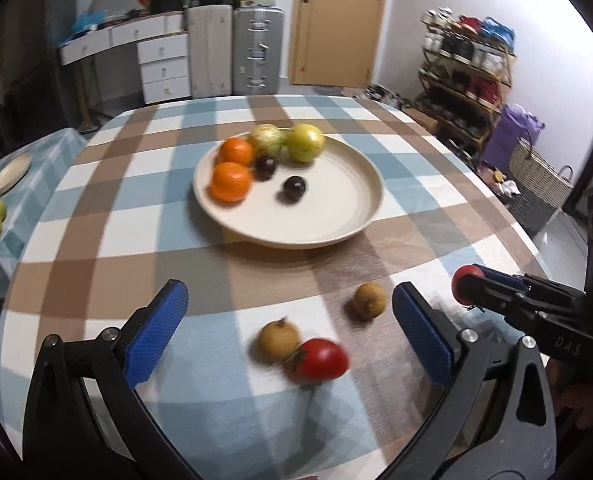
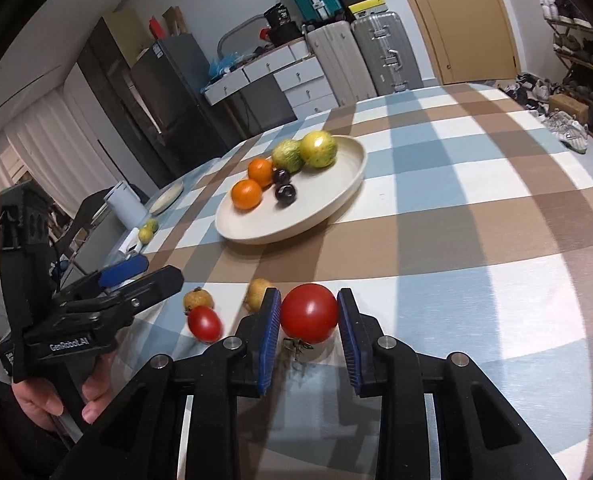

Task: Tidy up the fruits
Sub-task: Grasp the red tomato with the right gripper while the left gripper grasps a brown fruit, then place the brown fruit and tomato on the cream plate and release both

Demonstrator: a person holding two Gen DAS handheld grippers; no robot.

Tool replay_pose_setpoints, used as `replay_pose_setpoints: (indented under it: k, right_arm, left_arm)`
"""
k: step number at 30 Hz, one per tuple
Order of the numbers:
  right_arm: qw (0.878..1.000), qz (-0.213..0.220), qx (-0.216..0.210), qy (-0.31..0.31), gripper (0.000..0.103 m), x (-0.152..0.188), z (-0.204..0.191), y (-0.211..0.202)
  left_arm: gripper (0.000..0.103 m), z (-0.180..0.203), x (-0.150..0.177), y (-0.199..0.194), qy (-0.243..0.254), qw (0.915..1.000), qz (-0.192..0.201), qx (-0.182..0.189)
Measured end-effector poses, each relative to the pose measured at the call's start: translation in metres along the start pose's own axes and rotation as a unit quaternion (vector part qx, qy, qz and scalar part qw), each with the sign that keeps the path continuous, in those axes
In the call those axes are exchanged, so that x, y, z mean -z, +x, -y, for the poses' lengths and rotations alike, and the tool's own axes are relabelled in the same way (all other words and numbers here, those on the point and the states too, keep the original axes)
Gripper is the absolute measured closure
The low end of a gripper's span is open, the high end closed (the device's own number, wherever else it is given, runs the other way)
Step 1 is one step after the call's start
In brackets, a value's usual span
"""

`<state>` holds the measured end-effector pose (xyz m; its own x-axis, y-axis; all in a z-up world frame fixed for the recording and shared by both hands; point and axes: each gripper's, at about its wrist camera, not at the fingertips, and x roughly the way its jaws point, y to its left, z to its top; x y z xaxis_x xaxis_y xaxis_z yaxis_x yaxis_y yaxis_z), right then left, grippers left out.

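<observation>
Six fruits already sit in the round cream plate (image 2: 348,184) ahead; my right gripper (image 2: 309,336) clamps a round red tomato (image 2: 309,314), while my left gripper (image 1: 292,328) gapes empty above an oval red tomato (image 1: 320,360) and two small tan-brown fruits (image 1: 369,301).

Beside the cream plate (image 1: 336,236), the loose tomato (image 1: 320,360) and two brown fruits (image 1: 279,339) are motion-blurred, while the right gripper's (image 1: 466,290) fingers hide most of its held tomato (image 1: 465,276).
</observation>
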<state>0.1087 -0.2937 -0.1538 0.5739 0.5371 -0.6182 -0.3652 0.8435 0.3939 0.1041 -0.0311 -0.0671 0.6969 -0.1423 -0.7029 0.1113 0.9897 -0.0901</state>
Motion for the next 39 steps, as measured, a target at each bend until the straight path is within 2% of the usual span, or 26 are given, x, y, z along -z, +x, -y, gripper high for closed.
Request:
replay_pose_setpoints:
  k: [5, 11, 14, 15, 17, 21, 23, 27, 30, 31, 32, 35, 39]
  right_arm:
    - [1.000, 0.007, 0.007, 0.005, 0.074, 0.001, 0.013, -0.011]
    - [0.999, 0.013, 0.019, 0.023, 0.074, 0.000, 0.032, -0.019]
    - [0.999, 0.018, 0.017, 0.028, 0.074, -0.001, 0.037, -0.021]
    - [0.999, 0.019, 0.017, 0.029, 0.074, -0.002, 0.038, -0.021]
    - [0.999, 0.017, 0.015, 0.032, 0.074, -0.002, 0.040, -0.020]
    - [0.999, 0.016, 0.011, 0.033, 0.074, -0.003, 0.041, -0.018]
    - [0.999, 0.015, 0.009, 0.032, 0.074, -0.004, 0.041, -0.017]
    - [0.999, 0.015, 0.008, 0.028, 0.074, -0.005, 0.039, -0.016]
    - [0.999, 0.015, 0.010, 0.028, 0.074, -0.005, 0.039, -0.015]
    - [0.999, 0.014, 0.010, 0.028, 0.074, -0.005, 0.039, -0.015]
    - [0.999, 0.014, 0.011, 0.028, 0.074, -0.005, 0.038, -0.015]
    - [0.999, 0.013, 0.013, 0.027, 0.074, -0.005, 0.037, -0.015]
    - [1.000, 0.012, 0.017, 0.022, 0.074, -0.005, 0.035, -0.015]
  left_arm:
    - [0.001, 0.014, -0.012, 0.013, 0.008, 0.9997, -0.012, 0.019]
    - [0.002, 0.033, -0.017, 0.040, 0.048, 0.9958, -0.063, 0.046]
    - [0.004, 0.039, -0.015, 0.048, 0.059, 0.9939, -0.075, 0.056]
    - [0.006, 0.040, -0.015, 0.051, 0.060, 0.9933, -0.080, 0.058]
    - [0.019, 0.042, -0.015, 0.057, 0.059, 0.9916, -0.092, 0.069]
    - [0.028, 0.041, -0.013, 0.063, 0.055, 0.9895, -0.103, 0.085]
    - [0.038, 0.041, -0.012, 0.065, 0.055, 0.9886, -0.107, 0.090]
    - [0.050, 0.040, -0.010, 0.068, 0.054, 0.9863, -0.115, 0.105]
    - [0.066, 0.039, -0.009, 0.072, 0.048, 0.9839, -0.125, 0.118]
    - [0.078, 0.038, -0.008, 0.074, 0.047, 0.9826, -0.132, 0.122]
    - [0.081, 0.038, -0.007, 0.075, 0.048, 0.9820, -0.137, 0.120]
    - [0.081, 0.041, -0.006, 0.073, 0.054, 0.9796, -0.140, 0.134]
    - [0.081, 0.041, -0.007, 0.066, 0.052, 0.9806, -0.126, 0.141]
